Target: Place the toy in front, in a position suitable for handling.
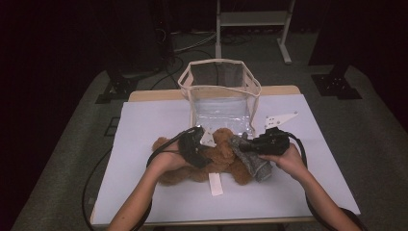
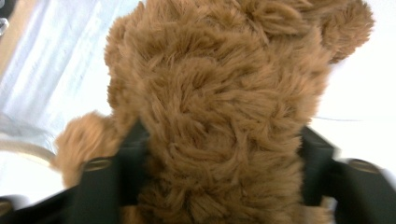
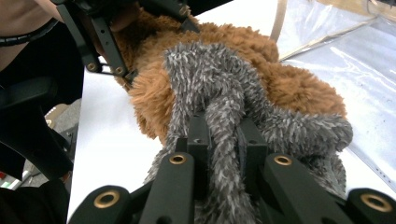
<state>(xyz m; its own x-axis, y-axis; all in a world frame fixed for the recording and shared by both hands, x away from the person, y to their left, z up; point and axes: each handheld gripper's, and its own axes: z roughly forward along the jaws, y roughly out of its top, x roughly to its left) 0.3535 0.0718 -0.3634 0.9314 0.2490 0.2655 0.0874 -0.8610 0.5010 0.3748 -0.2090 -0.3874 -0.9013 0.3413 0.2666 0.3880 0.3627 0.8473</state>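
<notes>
Teddy bear (image 1: 211,161) lies on surface (image 1: 144,144) w/ grey scarf (image 1: 252,161). Left gripper (image 2: 219,163) clamped on its torso; right gripper (image 3: 219,144) pinches scarf. Looks soft, light, squashy; grab body, not scarf.

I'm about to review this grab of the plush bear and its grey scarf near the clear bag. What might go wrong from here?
1. The right hand-held gripper pinches only a thin fold of the grey scarf, so a pull may slide it off the teddy bear or slip free.
2. The left hand-held gripper squeezes soft fur, so the bear could sag or twist when lifted.
3. The clear bag stands close behind the bear and may tip if bumped.
</notes>
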